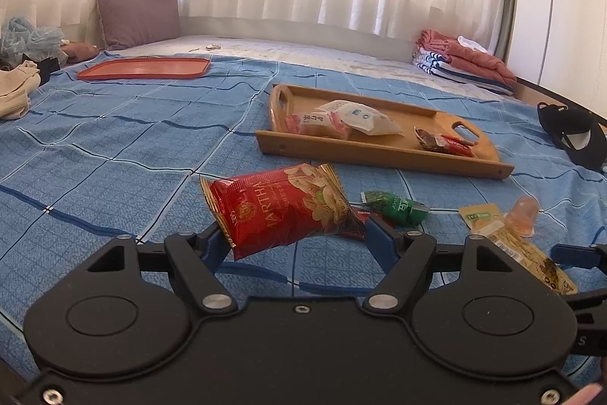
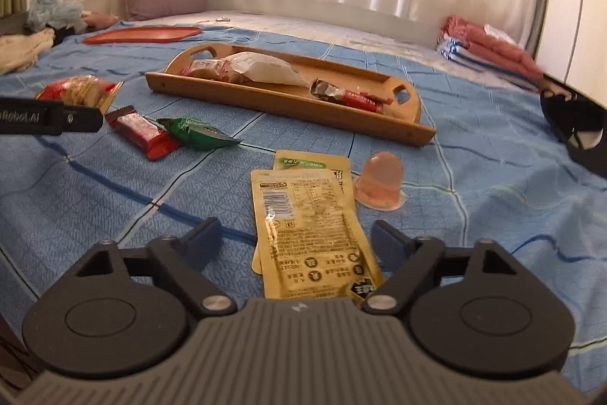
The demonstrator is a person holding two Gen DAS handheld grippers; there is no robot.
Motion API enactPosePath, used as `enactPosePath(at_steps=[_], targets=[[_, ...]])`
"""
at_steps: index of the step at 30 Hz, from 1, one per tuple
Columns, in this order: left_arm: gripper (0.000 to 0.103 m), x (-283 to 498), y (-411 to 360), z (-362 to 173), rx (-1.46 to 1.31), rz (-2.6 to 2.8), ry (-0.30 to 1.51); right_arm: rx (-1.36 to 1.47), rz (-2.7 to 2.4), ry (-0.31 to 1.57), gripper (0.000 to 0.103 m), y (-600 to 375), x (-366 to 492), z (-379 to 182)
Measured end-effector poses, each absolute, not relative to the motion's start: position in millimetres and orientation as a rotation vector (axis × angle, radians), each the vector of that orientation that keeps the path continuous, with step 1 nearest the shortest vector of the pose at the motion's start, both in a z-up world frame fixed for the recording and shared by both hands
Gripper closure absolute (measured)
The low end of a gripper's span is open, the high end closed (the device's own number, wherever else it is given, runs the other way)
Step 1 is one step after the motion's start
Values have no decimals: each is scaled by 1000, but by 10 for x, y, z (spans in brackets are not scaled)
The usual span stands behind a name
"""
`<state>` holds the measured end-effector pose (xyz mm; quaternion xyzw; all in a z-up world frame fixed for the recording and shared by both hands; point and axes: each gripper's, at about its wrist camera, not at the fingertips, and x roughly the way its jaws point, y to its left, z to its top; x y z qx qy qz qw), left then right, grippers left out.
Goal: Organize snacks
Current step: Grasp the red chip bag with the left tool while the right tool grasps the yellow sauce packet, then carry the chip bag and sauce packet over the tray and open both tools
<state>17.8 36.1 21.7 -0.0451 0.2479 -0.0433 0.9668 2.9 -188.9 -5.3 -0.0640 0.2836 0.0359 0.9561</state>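
Observation:
My left gripper (image 1: 297,240) is shut on a red nut bag (image 1: 280,207), which hangs tilted above the blue bedspread; the right wrist view shows that bag (image 2: 81,90) at the far left. My right gripper (image 2: 297,240) stands open over two stacked yellow packets (image 2: 311,215), its pads on either side of them without pressing. A pink jelly cup (image 2: 379,179) lies just right of the packets. A green packet (image 2: 197,133) and a red bar (image 2: 142,133) lie to the left. Beyond them sits a wooden tray (image 2: 288,105) holding several snacks.
An orange tray (image 1: 144,69) lies flat at the back left, in front of a purple pillow (image 1: 136,12). Loose clothes (image 1: 15,90) pile at the left edge. Folded towels (image 1: 463,61) sit at the back right, and a black mask (image 1: 573,135) lies right of the wooden tray.

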Motion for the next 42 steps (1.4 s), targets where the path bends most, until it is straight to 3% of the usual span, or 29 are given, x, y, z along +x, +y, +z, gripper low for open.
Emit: enactPosePath(at_steps=[9, 19, 23, 33, 42], targets=[[30, 196, 285, 234, -71, -114, 498, -67, 74, 599, 26, -1962, 170, -34], [30, 209, 268, 254, -74, -135, 500, 40, 117, 691, 24, -2313, 269, -39], [30, 201, 249, 264, -71, -143, 495, 77, 117, 694, 36, -2349, 222, 31], [30, 232, 211, 421, -58, -169, 489, 111, 111, 648, 37, -2460, 48, 248], [30, 601, 175, 932, -71, -205, 483, 157, 102, 576, 37, -2676, 330, 792]])
